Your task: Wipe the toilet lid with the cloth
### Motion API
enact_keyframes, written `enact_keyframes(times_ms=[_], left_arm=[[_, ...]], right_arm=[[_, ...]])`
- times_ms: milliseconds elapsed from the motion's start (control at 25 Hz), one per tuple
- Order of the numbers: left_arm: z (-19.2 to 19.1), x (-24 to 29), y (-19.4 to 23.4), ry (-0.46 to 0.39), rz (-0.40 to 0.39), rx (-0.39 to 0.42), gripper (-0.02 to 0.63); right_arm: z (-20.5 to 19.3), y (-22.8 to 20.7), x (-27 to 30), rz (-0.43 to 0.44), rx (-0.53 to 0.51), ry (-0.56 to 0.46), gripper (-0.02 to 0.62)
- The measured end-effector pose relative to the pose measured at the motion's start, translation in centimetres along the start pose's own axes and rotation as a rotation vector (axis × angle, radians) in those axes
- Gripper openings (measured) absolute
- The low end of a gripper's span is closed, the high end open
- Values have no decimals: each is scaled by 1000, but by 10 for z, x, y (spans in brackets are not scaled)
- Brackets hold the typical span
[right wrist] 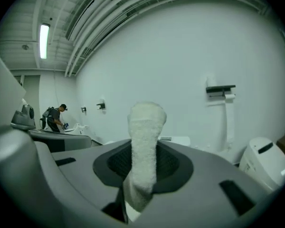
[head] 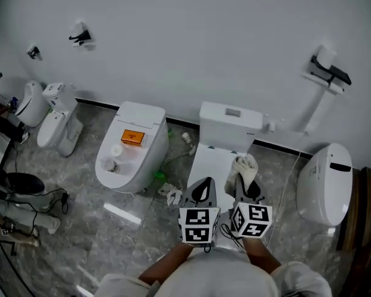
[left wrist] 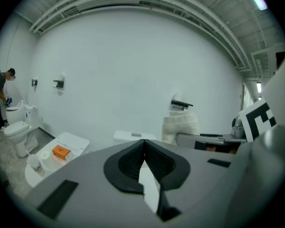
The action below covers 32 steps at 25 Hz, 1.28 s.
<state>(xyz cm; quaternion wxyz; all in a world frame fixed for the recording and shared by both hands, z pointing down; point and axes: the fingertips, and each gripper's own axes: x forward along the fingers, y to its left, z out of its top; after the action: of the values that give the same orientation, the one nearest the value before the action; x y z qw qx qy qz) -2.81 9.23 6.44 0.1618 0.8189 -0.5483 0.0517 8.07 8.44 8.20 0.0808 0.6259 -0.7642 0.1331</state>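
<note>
In the head view the white toilet's closed lid (head: 209, 164) lies below its tank (head: 230, 122). Both grippers are raised in front of it, side by side. My left gripper (head: 203, 188) is shut with nothing between its jaws; in the left gripper view its tips (left wrist: 143, 147) meet in a thin line. My right gripper (head: 246, 189) is shut on a cream terry cloth (head: 243, 167), which stands up out of the jaws. The right gripper view shows the cloth (right wrist: 145, 146) pinched between the pads, folded over at its top. The cloth (left wrist: 180, 126) also shows at the right of the left gripper view.
A second white toilet stands at the left with an orange box (head: 133, 137) and a cup on its lid. A rounded toilet (head: 325, 182) is at the right, two small ones (head: 57, 119) far left. Paper scraps (head: 170, 194) lie on the floor. A person (right wrist: 54, 117) works far off.
</note>
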Motion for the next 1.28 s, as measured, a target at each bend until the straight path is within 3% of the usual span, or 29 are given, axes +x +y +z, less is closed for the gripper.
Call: enact_keyframes(times_ms=[120, 240, 640, 1280], left_arm=[[28, 0, -3, -52, 3, 35, 12], [37, 0, -6, -48, -9, 20, 12], [36, 0, -12, -21, -45, 13, 12], [33, 0, 6, -10, -17, -23, 12]], right_arm=[[21, 9, 1, 38, 15, -13, 86], [29, 10, 0, 53, 21, -17, 86], [15, 13, -7, 44, 37, 35, 86], [22, 22, 6, 62, 15, 50, 86]])
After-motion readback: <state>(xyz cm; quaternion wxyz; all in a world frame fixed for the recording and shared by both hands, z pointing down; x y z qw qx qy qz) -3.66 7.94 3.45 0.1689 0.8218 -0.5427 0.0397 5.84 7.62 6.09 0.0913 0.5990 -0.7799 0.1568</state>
